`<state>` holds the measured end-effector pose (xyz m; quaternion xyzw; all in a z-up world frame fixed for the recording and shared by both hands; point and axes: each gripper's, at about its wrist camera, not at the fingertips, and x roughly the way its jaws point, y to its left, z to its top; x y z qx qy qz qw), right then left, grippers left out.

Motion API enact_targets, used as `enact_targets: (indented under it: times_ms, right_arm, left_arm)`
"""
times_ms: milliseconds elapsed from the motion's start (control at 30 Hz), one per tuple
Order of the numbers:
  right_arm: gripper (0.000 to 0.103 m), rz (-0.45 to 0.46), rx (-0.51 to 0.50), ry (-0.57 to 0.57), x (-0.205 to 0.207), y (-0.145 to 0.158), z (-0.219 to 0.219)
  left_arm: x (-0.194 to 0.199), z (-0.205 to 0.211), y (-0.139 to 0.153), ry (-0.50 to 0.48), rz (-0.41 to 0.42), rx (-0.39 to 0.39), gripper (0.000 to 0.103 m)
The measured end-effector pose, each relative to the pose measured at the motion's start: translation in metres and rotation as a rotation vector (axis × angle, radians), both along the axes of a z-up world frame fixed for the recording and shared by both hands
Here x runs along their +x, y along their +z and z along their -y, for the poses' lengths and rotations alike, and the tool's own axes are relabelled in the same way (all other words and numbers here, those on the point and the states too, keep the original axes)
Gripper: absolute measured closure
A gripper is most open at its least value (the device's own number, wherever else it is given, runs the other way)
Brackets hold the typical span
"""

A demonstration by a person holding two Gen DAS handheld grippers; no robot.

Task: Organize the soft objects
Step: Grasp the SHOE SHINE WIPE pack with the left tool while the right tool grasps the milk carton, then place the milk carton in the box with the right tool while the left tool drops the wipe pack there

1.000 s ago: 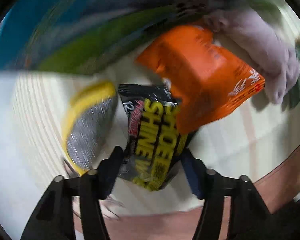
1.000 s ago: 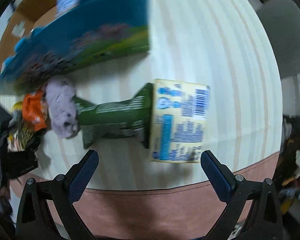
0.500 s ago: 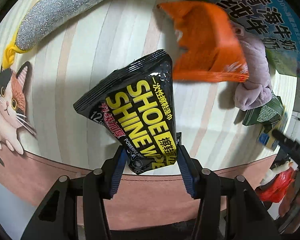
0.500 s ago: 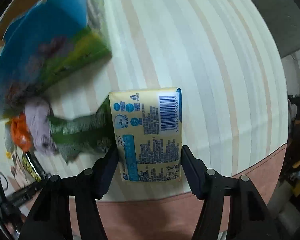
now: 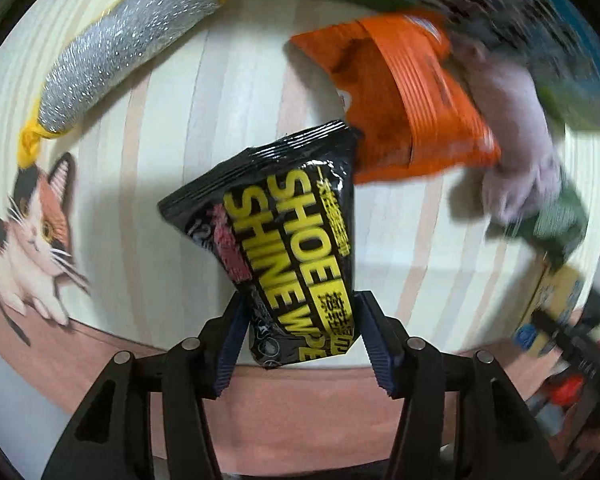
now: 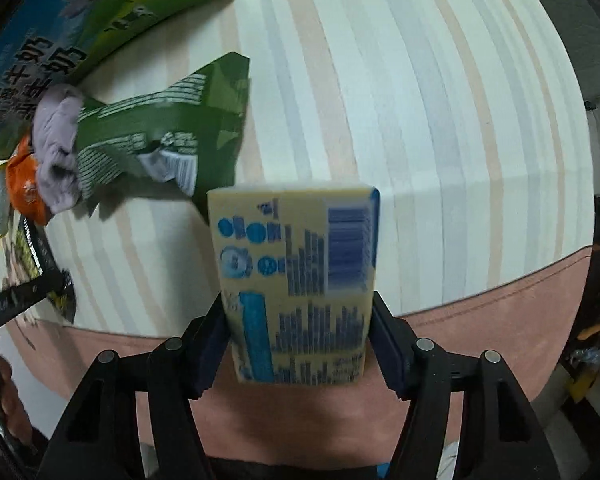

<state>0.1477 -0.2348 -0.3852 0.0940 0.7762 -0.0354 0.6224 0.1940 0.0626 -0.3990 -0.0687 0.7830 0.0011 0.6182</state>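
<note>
Both grippers loaded above the striped desk (image 6: pixel 420 120).
Left gripper (image 5: pixel 300 332) clamps a black-and-yellow shoe-wipe pouch (image 5: pixel 284 232); right gripper (image 6: pixel 300 344) clamps a yellow, blue-printed, seemingly soft pack (image 6: pixel 300 280).

You have the black shoe shine wipes pack (image 5: pixel 296 240) pinched at its lower end, tilted up off the cloth. Your yellow tissue pack (image 6: pixel 300 280) (blue print, barcode side up) is clamped upright. The orange pouch (image 5: pixel 404 92), lilac cloth (image 6: pixel 56 140) and green bag (image 6: pixel 168 124) lie bunched together.

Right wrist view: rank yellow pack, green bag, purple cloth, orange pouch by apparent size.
1. yellow pack, though it sits in the right claw, nearest the lens
2. green bag
3. purple cloth
4. orange pouch, partly hidden by the cloth
</note>
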Motion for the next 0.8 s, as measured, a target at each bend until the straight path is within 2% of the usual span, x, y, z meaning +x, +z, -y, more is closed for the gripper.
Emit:
enact_targets:
  times_ms: [67,133,200,233,333,433,500,533,633,667,767,800]
  right_arm:
    - [0.037,-0.004,0.003,0.029,-0.009,-0.002,0.0]
    - [0.037,-0.029,0.027,0.07,-0.022,-0.002,-0.001]
    - [0.037,-0.042,0.024,0.111,-0.033,-0.004,-0.01]
    - [0.037,-0.042,0.017,0.128,-0.038,-0.004,-0.012]
    - [0.035,-0.033,0.026,0.093,-0.047,-0.007,-0.012]
    - [0.035,-0.015,0.018,0.048,-0.043,-0.01,0.0]
    - [0.035,0.006,0.003,0.038,-0.036,-0.011,0.001]
    - [0.035,0.008,-0.006,0.036,-0.035,-0.013,0.0]
    - [0.037,0.024,-0.053,0.077,-0.036,-0.012,-0.011]
    - [0.037,0.027,-0.061,0.091,-0.038,-0.015,-0.034]
    - [0.038,0.036,-0.018,0.107,-0.046,0.0,-0.045]
    - [0.038,0.045,0.002,0.109,-0.046,0.007,-0.05]
  left_arm:
    - [-0.01,0.004,0.003,-0.055,-0.004,0.014,0.051]
    - [-0.02,0.002,0.001,-0.063,-0.033,0.003,0.051]
    - [-0.026,-0.006,-0.004,-0.011,-0.056,-0.042,0.049]
    - [-0.028,-0.013,-0.009,0.046,-0.075,-0.075,0.049]
    - [-0.028,-0.026,-0.015,0.166,-0.077,-0.131,0.044]
    - [-0.026,-0.031,-0.016,0.236,-0.058,-0.117,0.044]
    - [-0.027,-0.025,-0.013,0.212,-0.022,-0.073,0.046]
    - [-0.027,-0.022,-0.011,0.188,-0.004,-0.035,0.056]
    - [-0.034,-0.001,0.001,0.104,0.046,0.041,0.063]
    - [-0.036,0.003,0.004,0.093,0.051,0.044,0.063]
    - [-0.043,0.015,0.03,0.052,0.099,0.03,0.063]
    - [-0.046,0.024,0.047,0.028,0.13,0.016,0.063]
